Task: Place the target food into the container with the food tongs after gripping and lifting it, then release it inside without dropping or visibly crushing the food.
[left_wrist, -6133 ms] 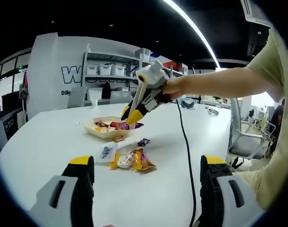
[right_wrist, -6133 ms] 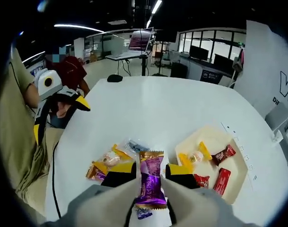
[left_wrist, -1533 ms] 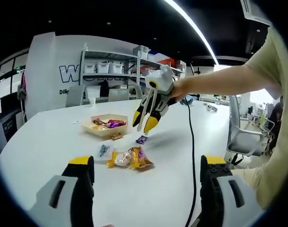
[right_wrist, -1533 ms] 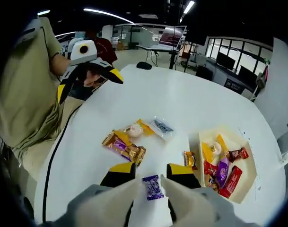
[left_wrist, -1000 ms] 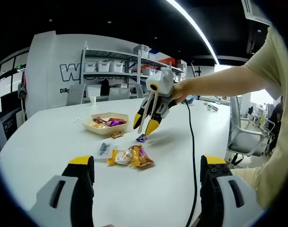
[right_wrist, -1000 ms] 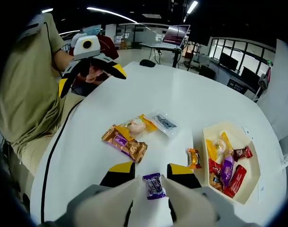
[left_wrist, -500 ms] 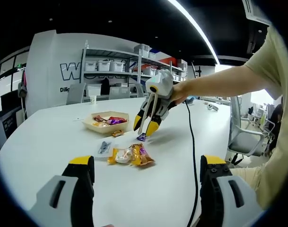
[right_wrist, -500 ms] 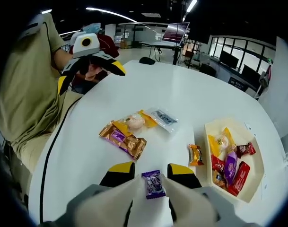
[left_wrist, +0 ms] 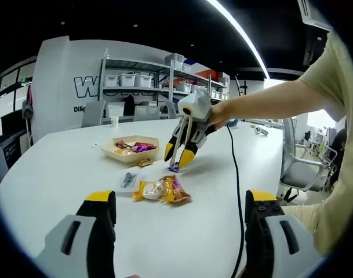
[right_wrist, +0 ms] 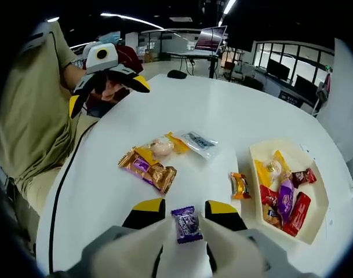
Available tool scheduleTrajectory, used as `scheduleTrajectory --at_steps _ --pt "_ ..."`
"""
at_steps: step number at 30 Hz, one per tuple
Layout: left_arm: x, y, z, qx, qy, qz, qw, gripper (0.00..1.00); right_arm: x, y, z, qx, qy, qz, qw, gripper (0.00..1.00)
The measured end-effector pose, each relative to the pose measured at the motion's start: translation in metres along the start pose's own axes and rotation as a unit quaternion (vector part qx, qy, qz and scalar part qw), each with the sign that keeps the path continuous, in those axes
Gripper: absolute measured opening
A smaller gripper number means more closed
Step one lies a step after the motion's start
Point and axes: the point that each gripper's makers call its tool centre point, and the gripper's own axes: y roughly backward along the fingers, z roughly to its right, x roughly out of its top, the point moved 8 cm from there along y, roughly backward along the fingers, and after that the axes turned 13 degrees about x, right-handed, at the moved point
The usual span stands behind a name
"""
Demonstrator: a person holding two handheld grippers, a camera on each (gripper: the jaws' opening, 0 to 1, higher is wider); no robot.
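Note:
A small purple wrapped candy lies on the white table, right between the two beige tong arms of my right gripper. The arms flank it closely, and it still rests flat on the table. In the left gripper view the same right gripper points down with its tips just over the candy. The cream tray holds several wrapped sweets to the right, also seen as tray. My left gripper is wide open, holding nothing, and is held up off the table's edge.
Gold and orange snack packs, a clear packet and a small orange candy lie on the table near the tray. A black cable trails across the table. A person's arm holds the right gripper. Shelves and chairs stand behind.
The purple bar that the right gripper held 6 s ago now lies in the tray. Over the last 1.5 s that gripper came down from above the table onto the small purple candy.

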Motion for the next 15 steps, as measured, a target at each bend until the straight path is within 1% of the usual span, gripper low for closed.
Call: scheduleTrajectory --at_steps 6,10,14,15 --pt "0.0003 0.0004 -0.0005 0.0 -0.001 0.0 1.0 0.9 -0.0009 -0.0003 -0.0008 0.0 -0.016 0.006 0.9999 0.21" --pt "0.0008 0.0015 -0.0006 0.0 -0.002 0.0 1.0 0.9 -0.0024 0.0004 -0.0001 -0.011 -0.042 0.014 0.9989 0.2" --pt "0.0014 0.0019 -0.001 0.0 -0.003 0.001 1.0 0.9 -0.0022 0.0003 -0.0006 -0.011 -0.044 0.011 0.9989 0.19" --pt "0.0017 0.0021 -0.0009 0.0 -0.002 0.002 1.0 0.9 -0.0018 0.0011 0.0004 -0.016 -0.05 0.014 0.9985 0.19"
